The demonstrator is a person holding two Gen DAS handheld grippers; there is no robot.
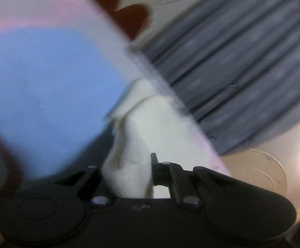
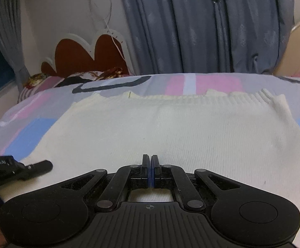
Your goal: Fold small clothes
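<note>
A cream knitted sweater (image 2: 150, 128) lies spread flat on the bedsheet (image 2: 191, 83), its ribbed hem at the far edge. My right gripper (image 2: 151, 161) is shut and empty, low over the sweater's near part. My left gripper (image 1: 127, 165) is shut on a bunched fold of the cream sweater (image 1: 133, 144) and lifts it; that view is tilted and blurred. The left gripper also shows in the right wrist view (image 2: 36, 166) at the sweater's left edge.
The bedsheet has pink, blue and grey blocks (image 1: 46, 78). A red and white cloud-shaped headboard (image 2: 88, 55) and patterned pillows (image 2: 83, 76) lie at the back left. Grey-blue curtains (image 2: 201, 24) hang behind the bed. A white wire fan (image 1: 267, 165) stands at the right.
</note>
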